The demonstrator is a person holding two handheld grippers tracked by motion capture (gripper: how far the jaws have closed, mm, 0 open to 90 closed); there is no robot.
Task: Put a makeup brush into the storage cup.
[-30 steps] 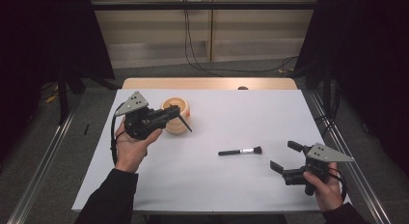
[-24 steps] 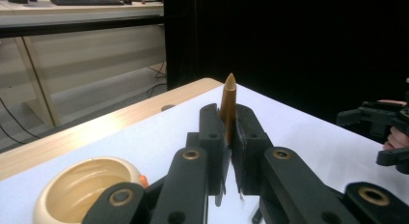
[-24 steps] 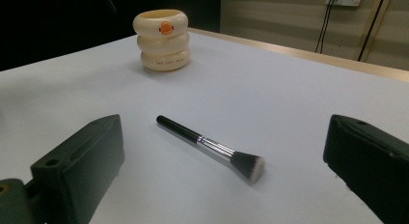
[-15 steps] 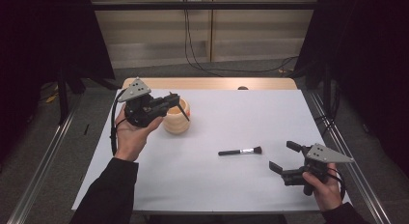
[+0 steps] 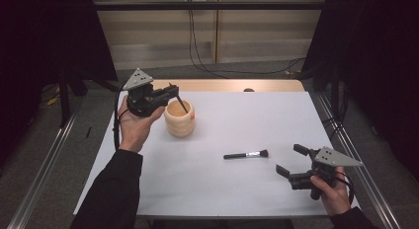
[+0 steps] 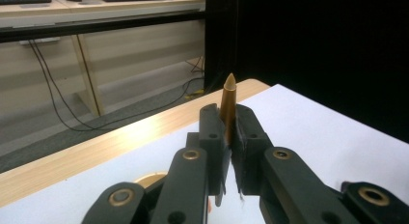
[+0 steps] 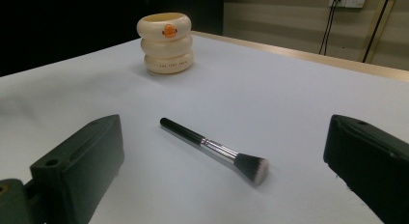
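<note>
In the high view the left tongs (image 5: 170, 91) are raised over the cream, ring-shaped wooden holder (image 5: 180, 119) at the back left of the white surface (image 5: 222, 189) and hold a thin dark stick (image 5: 181, 104) whose lower end points into it, while the right tongs (image 5: 289, 162) rest wide near the front right, just beside a black-handled makeup brush (image 5: 246, 154). In the left gripper view the tongs (image 6: 227, 137) are closed on a golden-brown pointed handle (image 6: 228, 105). In the right gripper view the wide tongs (image 7: 222, 161) face the brush (image 7: 214, 150), with the holder (image 7: 167, 43) well apart behind it.

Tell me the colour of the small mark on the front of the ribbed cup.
Orange, on the cream cup; clearest in the right gripper view.
</note>
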